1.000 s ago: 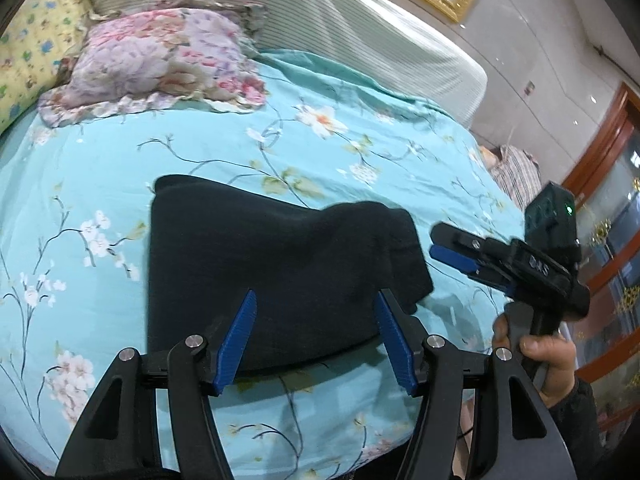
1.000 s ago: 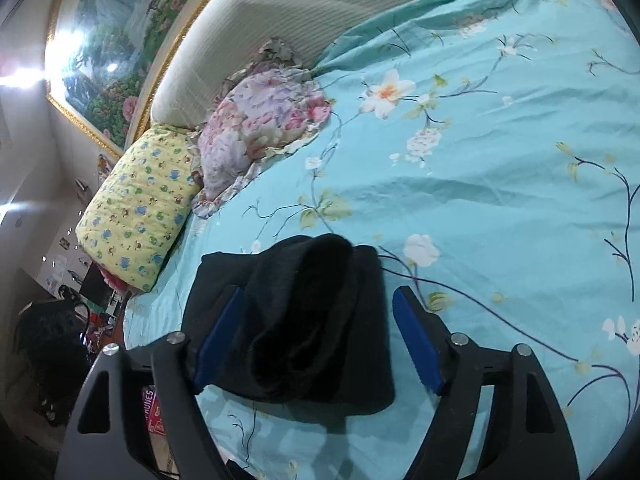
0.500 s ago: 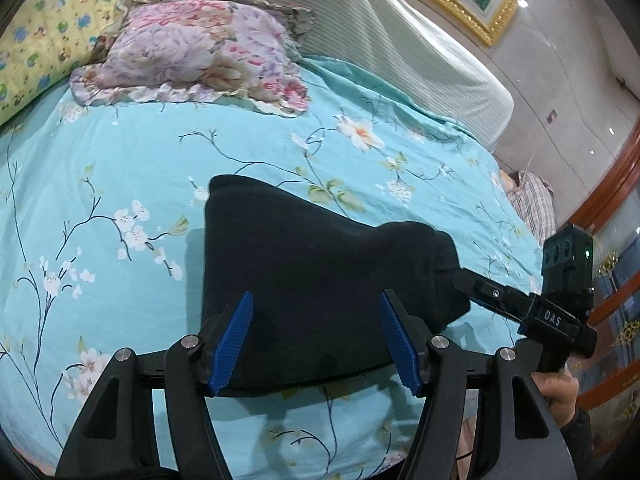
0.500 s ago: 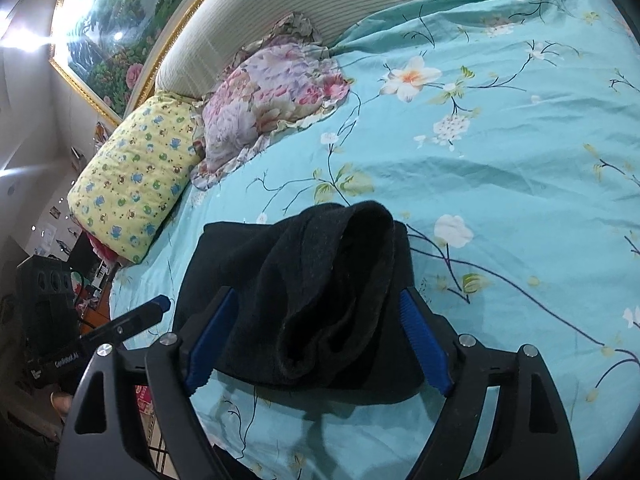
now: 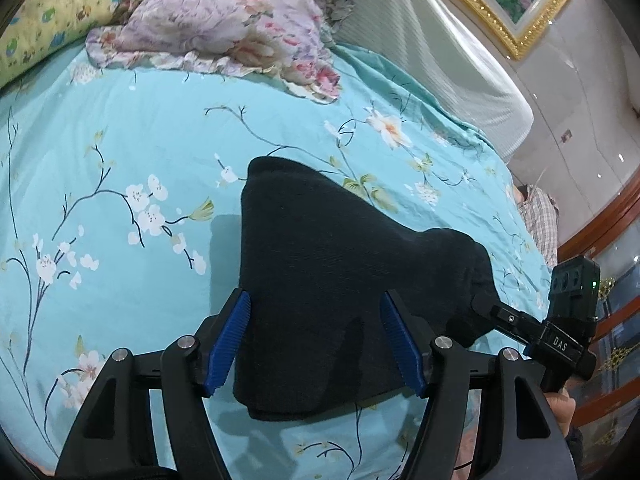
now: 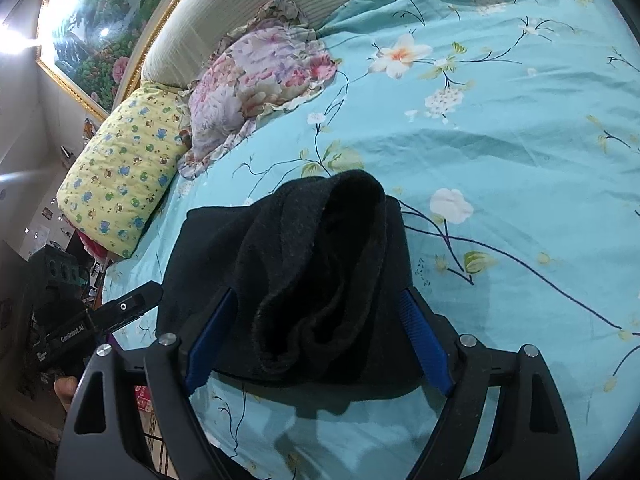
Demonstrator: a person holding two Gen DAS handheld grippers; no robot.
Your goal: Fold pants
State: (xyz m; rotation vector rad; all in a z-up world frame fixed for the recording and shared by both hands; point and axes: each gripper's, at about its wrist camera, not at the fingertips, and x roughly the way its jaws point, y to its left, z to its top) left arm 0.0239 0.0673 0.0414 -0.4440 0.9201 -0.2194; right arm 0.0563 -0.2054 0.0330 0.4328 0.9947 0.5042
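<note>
The black pants (image 5: 332, 300) lie folded into a compact bundle on the teal floral sheet (image 5: 120, 152), near the bed's front edge. The right wrist view shows what the left cannot: a rumpled upper layer bulging open on top of the pants (image 6: 316, 280). The left gripper (image 5: 316, 340) is spread wide, blue pads either side of the bundle, pinching nothing; the right gripper (image 6: 316, 344) is likewise spread. Each view catches the other gripper (only side-on). Beyond lie a floral pillow (image 5: 224, 28) and a yellow pillow (image 6: 120, 168).
</note>
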